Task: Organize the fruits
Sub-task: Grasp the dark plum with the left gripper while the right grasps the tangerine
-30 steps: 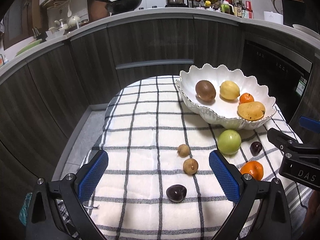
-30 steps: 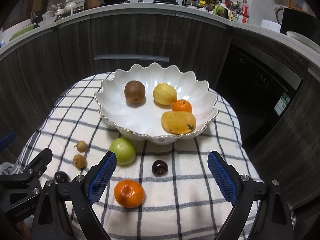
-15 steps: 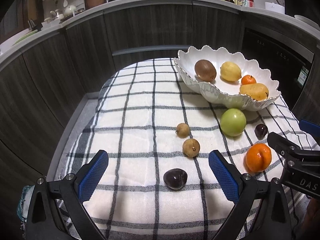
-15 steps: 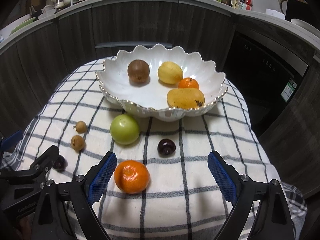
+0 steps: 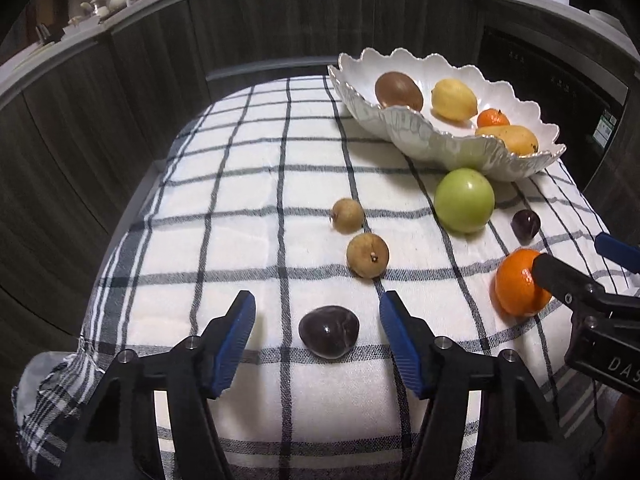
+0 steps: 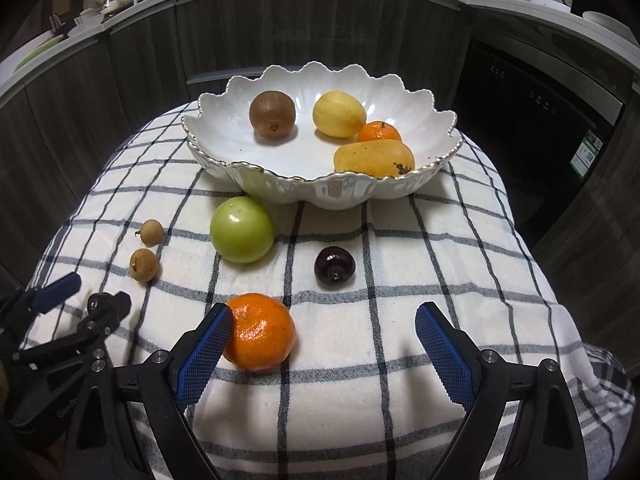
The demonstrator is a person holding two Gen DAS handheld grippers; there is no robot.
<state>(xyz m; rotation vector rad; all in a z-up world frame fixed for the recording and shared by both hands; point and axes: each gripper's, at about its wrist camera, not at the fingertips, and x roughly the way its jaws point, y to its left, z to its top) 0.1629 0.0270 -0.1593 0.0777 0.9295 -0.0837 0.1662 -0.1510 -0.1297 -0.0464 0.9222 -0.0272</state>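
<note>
Closing: left gripper (image 5: 318,322), its jaws have just narrowed to about half width around a dark plum (image 5: 329,332) on the cloth, pads not touching it.
Right gripper (image 6: 324,344): jaws wide apart, left pad touching or just beside the tangerine (image 6: 260,332), nothing gripped.
Cloth (image 6: 400,248): checked, also bearing a green apple (image 6: 242,234), a cherry (image 6: 334,266) and two small brown fruits (image 6: 144,264).
Bowl (image 6: 320,192): white, scalloped, holding a kiwi, lemon, small orange and mango.
</note>
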